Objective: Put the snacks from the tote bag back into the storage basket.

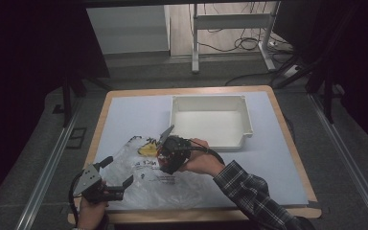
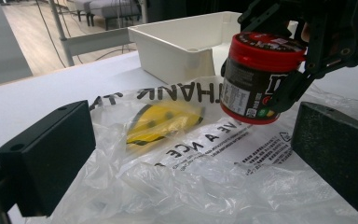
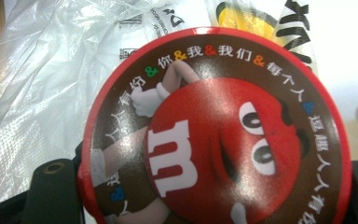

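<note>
Now — jar (image 2: 257, 79) upright-ish, lid (image 3: 214, 130) up

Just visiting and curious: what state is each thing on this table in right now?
Candy jar: lid on, lifted above the bag, held.
Plastic bag: flat, crumpled on the table.
White bin: empty.
Right gripper: shut on the candy jar.
Left gripper: open, holding nothing, over the bag's edge.
</note>
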### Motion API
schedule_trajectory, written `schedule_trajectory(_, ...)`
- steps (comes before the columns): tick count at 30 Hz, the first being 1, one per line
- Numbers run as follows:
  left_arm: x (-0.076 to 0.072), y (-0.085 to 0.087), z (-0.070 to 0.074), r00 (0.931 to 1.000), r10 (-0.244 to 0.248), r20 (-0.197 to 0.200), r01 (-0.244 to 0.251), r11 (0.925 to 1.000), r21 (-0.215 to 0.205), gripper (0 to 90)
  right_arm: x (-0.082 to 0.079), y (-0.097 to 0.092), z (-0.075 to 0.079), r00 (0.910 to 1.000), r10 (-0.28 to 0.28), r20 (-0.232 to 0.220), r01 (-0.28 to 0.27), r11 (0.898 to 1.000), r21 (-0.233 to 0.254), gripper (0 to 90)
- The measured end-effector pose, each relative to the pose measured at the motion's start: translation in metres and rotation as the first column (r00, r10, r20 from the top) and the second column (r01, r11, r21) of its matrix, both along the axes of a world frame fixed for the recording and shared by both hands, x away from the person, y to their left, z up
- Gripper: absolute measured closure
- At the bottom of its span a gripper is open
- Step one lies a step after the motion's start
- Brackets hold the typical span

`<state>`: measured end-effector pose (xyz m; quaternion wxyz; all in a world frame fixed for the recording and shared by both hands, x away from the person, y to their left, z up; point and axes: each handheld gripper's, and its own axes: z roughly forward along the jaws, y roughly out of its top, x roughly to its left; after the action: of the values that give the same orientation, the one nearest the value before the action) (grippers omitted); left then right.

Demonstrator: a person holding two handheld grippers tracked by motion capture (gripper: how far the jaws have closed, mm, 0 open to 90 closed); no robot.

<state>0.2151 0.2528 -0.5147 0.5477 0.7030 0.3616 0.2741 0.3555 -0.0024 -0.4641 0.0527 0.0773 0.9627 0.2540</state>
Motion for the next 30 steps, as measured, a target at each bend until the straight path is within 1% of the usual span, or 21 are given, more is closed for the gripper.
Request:
schedule_trajectory(8, 0.000, 0.000, 0.000, 1.0000, 0.001, 0.001, -0.001, 1.0000, 0.002, 0.0, 0.003, -0.012, 0.005, 0.9999, -0.014, -0.001, 0.014, 1.000, 0.012, 26.0)
schedule_trajectory(18, 0.000, 0.000, 0.000, 1.0000, 0.003, 0.002, -0.003, 1.0000, 0.002, 0.0, 0.006, -0.026, 0.014, 0.9993, -0.030, 0.023, 0.030, 0.999, 0.017, 26.0)
schedule_trajectory(30, 0.000, 0.000, 0.000, 1.0000, 0.005, 0.002, -0.005, 1.0000, 0.002, 0.0, 0.014, -0.043, 0.022, 0.9978, -0.057, 0.032, 0.056, 0.998, 0.028, 26.0)
